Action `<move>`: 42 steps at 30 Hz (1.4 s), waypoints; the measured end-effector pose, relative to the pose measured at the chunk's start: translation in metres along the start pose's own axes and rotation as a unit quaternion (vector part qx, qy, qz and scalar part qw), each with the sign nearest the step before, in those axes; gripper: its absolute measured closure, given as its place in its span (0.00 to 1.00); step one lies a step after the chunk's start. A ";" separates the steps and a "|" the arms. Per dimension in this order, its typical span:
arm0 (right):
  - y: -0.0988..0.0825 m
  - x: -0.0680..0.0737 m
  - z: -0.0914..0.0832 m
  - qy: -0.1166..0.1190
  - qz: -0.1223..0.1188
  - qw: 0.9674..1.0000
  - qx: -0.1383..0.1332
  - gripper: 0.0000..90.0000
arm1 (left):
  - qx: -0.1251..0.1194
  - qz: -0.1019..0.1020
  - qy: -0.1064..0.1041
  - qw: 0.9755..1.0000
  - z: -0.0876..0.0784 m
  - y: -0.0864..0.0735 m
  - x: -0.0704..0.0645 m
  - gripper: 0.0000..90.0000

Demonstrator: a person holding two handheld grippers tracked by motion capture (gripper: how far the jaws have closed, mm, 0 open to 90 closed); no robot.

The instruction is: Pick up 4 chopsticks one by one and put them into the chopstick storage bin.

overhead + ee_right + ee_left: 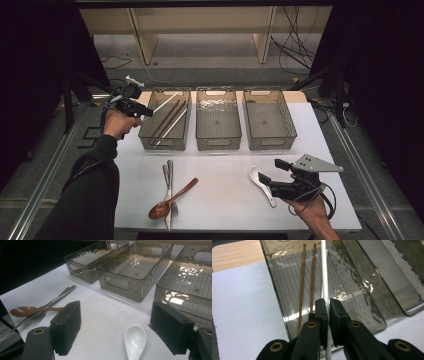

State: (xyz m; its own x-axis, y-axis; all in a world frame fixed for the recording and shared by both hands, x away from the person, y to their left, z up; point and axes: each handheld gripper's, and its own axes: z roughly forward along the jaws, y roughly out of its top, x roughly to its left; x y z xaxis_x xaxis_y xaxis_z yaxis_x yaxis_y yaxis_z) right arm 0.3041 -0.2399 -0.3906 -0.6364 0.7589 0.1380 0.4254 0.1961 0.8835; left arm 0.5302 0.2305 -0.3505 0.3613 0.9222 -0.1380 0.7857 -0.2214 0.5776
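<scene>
My left gripper (328,311) has its jaws pinching a white chopstick (324,272), held slanting over the left bin (146,131) at the far left of the tabletop (225,175). Two brown chopsticks (307,277) and another white one already lie in that bin (side by side, roughly). My right gripper (115,327) sits near right with jaws spread wide around the white spoon (134,341) on the tabletop, not touching it.
</scene>
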 end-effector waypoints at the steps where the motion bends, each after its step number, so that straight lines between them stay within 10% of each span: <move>1: 0.000 0.000 0.000 0.000 0.000 1.000 0.000 0.29 | 0.004 -0.002 0.002 1.000 0.003 0.001 0.001 0.94; 33: 0.000 -0.001 0.000 0.002 0.000 1.000 -0.002 0.29 | 0.033 -0.016 0.002 0.999 0.054 0.002 -0.001 0.93; 42: 0.000 -0.001 0.000 0.002 0.000 1.000 -0.002 0.29 | 0.010 -0.011 -0.023 1.000 0.047 0.000 -0.009 0.68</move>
State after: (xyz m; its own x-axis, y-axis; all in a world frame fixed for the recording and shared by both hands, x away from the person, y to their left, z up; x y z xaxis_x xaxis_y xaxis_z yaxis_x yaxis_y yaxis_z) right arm 0.3043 -0.2406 -0.3907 -0.6389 0.7566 0.1390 0.4229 0.1945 0.8850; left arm 0.5509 0.2068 -0.3874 0.3662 0.9113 -0.1883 0.8034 -0.2075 0.5581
